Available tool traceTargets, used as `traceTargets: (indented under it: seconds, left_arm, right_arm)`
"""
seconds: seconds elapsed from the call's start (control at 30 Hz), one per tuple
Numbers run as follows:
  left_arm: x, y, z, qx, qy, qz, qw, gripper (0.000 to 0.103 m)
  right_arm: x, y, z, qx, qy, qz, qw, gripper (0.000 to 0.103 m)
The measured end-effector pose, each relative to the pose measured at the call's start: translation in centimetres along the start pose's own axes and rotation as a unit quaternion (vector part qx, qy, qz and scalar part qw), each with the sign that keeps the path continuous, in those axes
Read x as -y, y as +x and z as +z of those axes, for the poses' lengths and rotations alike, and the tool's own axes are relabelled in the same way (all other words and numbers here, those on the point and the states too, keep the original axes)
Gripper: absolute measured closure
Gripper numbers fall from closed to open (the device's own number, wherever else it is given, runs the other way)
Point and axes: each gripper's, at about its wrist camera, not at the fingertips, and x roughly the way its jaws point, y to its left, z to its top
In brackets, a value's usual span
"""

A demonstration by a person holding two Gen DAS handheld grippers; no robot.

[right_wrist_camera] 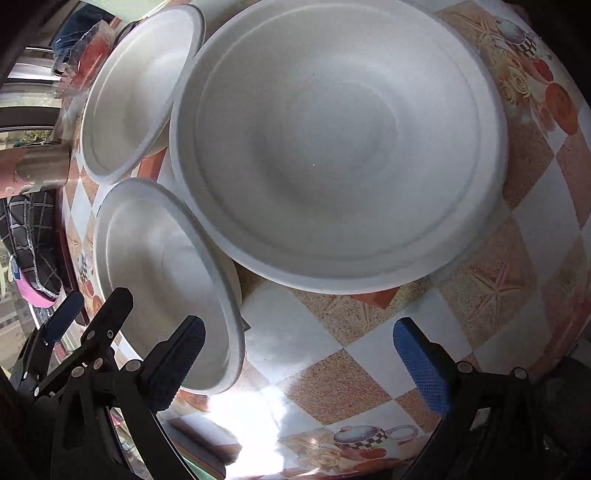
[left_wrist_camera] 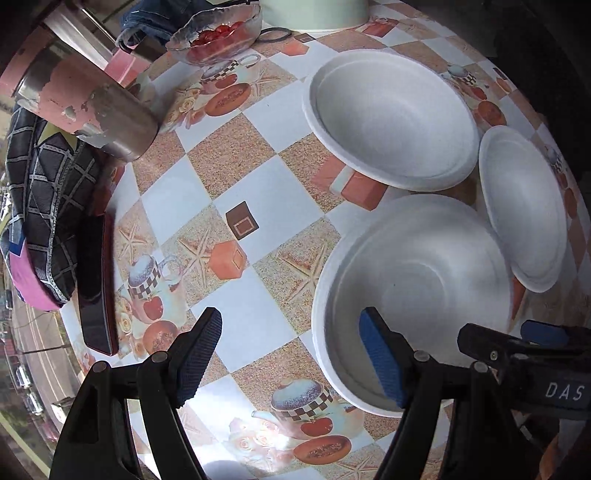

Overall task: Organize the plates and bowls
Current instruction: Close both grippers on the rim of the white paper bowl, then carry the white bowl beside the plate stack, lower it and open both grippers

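Left wrist: my left gripper is spread wide, holding nothing, over the patterned tablecloth. The near white foam bowl sits just ahead, its rim at my right finger. A second foam bowl lies further ahead, and the foam plate off to the right. A glass bowl of red fruit sits far ahead. Right wrist: my right gripper is also spread and empty, the plate straight ahead, both bowls to its left.
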Motion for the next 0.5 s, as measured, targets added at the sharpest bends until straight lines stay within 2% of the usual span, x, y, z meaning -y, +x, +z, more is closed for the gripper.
traceTargets:
  seconds: [0.1,0.13,0.17,0.2,0.23,0.27,0.33,0.4,0.5]
  left_arm:
    - [0.2,1.1,1.1,-0.013,0.001,-0.008,0.9999,0.023]
    - [0.2,1.5,1.3,-0.019,0.0,-0.014,0.9997,0.024]
    - [0.4,1.8,1.5,-0.028,0.0,-0.026,0.9993,0.033]
    - [0.7,2.3,1.7,-0.043,0.004,-0.038,0.9983,0.053]
    - [0.9,2.8,1.7,-0.059,0.008,-0.042,0.9974,0.063]
    - [1.1,2.9,1.6,-0.063,0.008,-0.049,0.9968,0.067]
    - [1.4,2.8,1.6,-0.058,0.011,-0.05,0.997,0.07]
    - [1.4,2.7,1.4,-0.06,0.011,-0.055,0.9966,0.074]
    - [1.6,2.5,0.5,-0.062,0.013,-0.053,0.9966,0.075]
  right_arm:
    - [-0.1,0.2,0.5,0.0,-0.002,-0.004,1.0,0.0]
    - [-0.2,0.3,0.7,-0.001,-0.005,-0.007,1.0,0.007]
    - [-0.3,0.5,0.9,-0.004,-0.008,-0.009,1.0,0.011]
    - [-0.6,0.4,0.9,-0.003,-0.015,-0.016,1.0,0.014]
    - [-0.9,0.4,0.9,-0.001,-0.023,-0.02,1.0,0.023]
    - [-1.4,0.2,0.9,0.003,-0.034,-0.02,0.999,0.029]
    - [-2.5,0.2,0.7,-0.001,-0.063,-0.007,0.998,0.066]
    - [-3.3,0.9,0.5,-0.022,-0.08,0.012,0.996,0.085]
    - [-3.8,1.3,-0.1,-0.032,-0.095,0.006,0.995,0.088]
